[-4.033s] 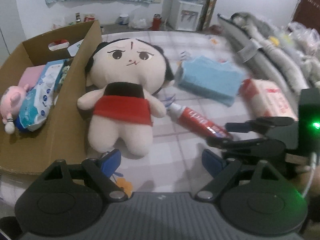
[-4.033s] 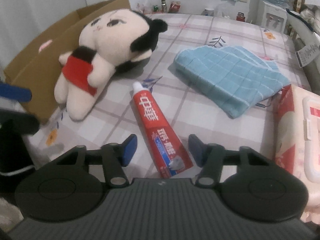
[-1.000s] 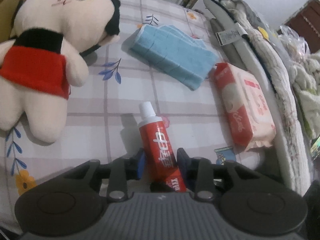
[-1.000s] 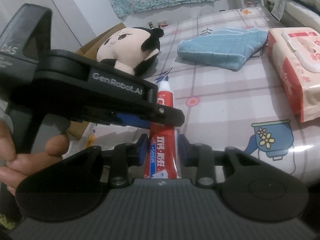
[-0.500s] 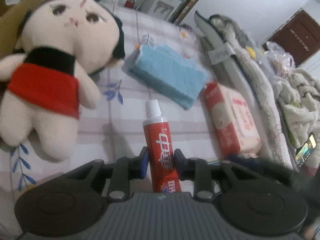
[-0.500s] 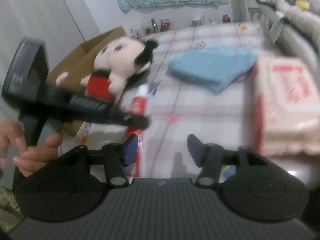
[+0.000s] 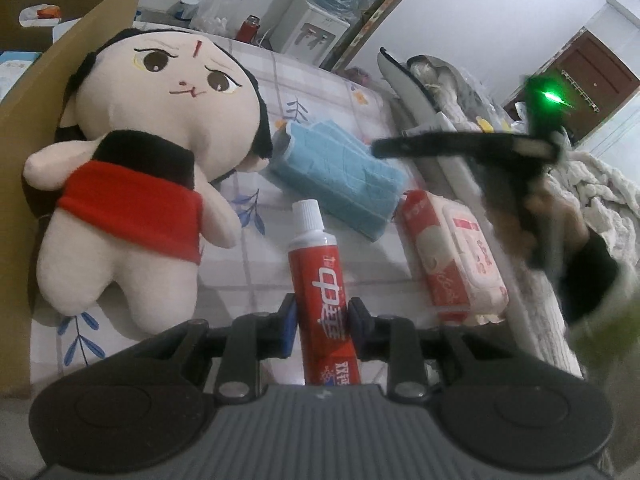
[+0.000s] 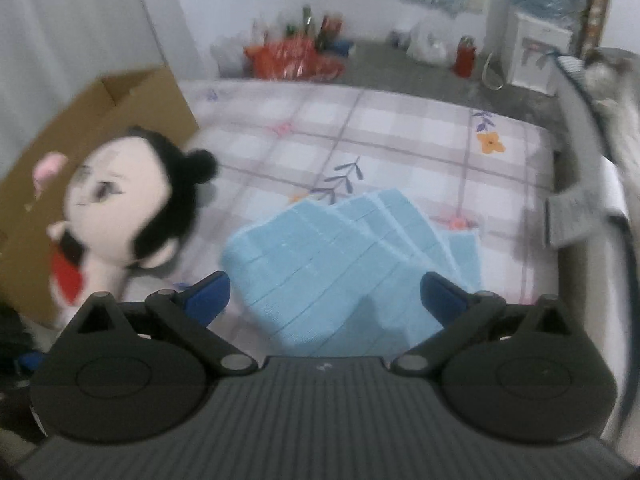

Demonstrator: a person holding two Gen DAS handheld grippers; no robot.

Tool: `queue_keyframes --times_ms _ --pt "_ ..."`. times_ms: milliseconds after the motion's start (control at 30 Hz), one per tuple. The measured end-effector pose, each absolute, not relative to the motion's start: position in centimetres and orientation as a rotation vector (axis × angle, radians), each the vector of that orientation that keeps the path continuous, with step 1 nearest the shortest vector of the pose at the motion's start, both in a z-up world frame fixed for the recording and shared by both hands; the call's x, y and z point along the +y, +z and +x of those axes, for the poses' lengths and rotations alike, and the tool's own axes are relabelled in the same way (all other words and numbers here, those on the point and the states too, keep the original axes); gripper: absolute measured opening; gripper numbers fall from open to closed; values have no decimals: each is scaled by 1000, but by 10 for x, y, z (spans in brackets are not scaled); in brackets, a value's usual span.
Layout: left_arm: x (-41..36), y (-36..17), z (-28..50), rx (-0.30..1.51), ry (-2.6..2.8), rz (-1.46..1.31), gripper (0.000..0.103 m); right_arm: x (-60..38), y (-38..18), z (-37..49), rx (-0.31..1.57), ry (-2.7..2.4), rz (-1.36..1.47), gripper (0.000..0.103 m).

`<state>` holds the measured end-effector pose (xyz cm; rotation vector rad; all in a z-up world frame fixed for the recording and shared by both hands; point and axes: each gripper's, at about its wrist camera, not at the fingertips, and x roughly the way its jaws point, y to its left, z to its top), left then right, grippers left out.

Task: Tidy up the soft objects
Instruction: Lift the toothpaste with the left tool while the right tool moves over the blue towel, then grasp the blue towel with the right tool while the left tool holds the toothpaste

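My left gripper (image 7: 322,322) is shut on a red toothpaste tube (image 7: 322,280) with a white cap, held above the checked bedsheet. A cream plush doll (image 7: 160,152) in a red and black dress lies to its left against a cardboard box (image 7: 24,140). A folded blue towel (image 7: 340,176) and a pink wet-wipes pack (image 7: 452,256) lie to the right. My right gripper (image 8: 326,294) is open and empty, just above the blue towel (image 8: 344,264), with the doll (image 8: 128,216) to its left. It also shows in the left wrist view (image 7: 460,146).
The box (image 8: 108,120) stands at the bed's left edge and holds several items. Folded bedding (image 7: 440,120) runs along the right side. A water dispenser (image 8: 536,52) and bottles (image 8: 304,40) stand on the floor beyond the bed.
My right gripper let go of the toothpaste, opened wide and moved right over the blue towel. My left gripper kept the tube and lifted it off the sheet.
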<state>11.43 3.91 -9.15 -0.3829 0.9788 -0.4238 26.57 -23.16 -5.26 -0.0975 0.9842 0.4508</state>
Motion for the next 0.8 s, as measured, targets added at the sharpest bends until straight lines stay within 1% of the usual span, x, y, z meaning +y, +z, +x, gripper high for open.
queue_keyframes --times_ms 133,267,467,633,800 --pt "43 -92 116 975 -419 -389 28 -235 -77 312 1038 426 -105 102" --pt "44 -93 116 975 -421 -388 28 -245 -109 335 1184 432 -7 102" --pt "45 -95 119 979 -429 -390 28 -217 -115 307 1234 590 -151 102" --pt "43 -97 121 985 -424 -402 28 -189 -120 286 1230 617 -382 103" --pt "45 -98 121 989 -415 -410 28 -184 -122 279 1204 588 -390 103"
